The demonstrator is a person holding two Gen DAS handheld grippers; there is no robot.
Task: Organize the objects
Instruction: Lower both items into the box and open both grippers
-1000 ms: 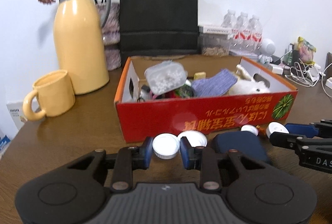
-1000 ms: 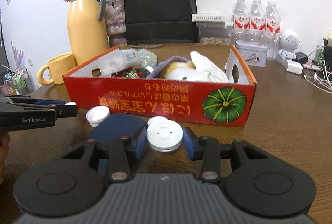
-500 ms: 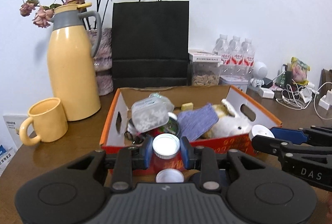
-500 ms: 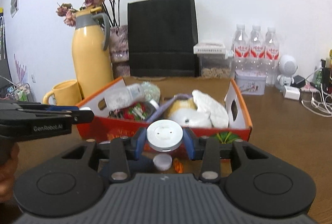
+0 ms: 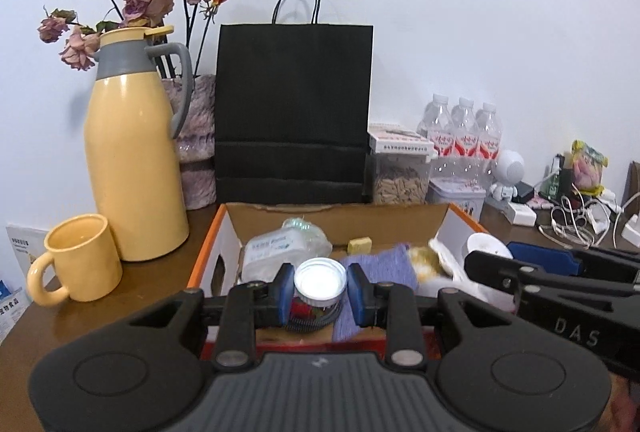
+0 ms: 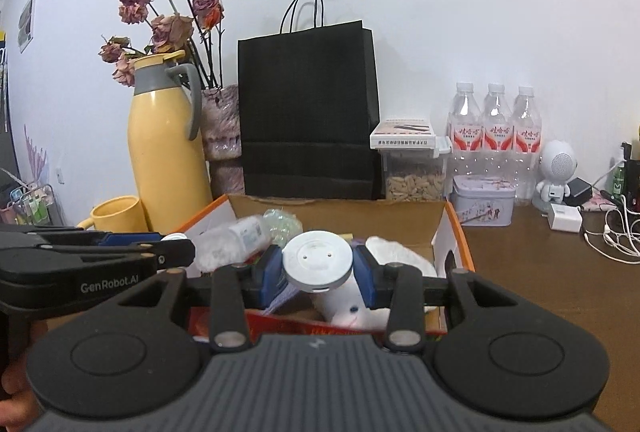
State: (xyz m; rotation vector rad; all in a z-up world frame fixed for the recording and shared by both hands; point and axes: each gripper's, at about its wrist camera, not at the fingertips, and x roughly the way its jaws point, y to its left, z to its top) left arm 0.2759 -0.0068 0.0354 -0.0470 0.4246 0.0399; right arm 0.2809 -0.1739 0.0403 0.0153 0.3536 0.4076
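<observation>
A ridged white cap (image 5: 319, 279) sits clamped in the left gripper (image 5: 319, 290), a white disc (image 6: 318, 261) in the right gripper (image 6: 319, 268). A second ago both were down at the table; now they hang above the red box (image 5: 216, 232), probably ready to drop in.

- A yellow thermos jug (image 5: 134, 168) stands far left, a yellow mug (image 5: 80, 264) just beside it.
- A black paper bag (image 5: 294, 108) stands against the wall.
- Three water bottles (image 6: 496, 136) stand far right, near a white robot figure (image 6: 557, 172).
</observation>
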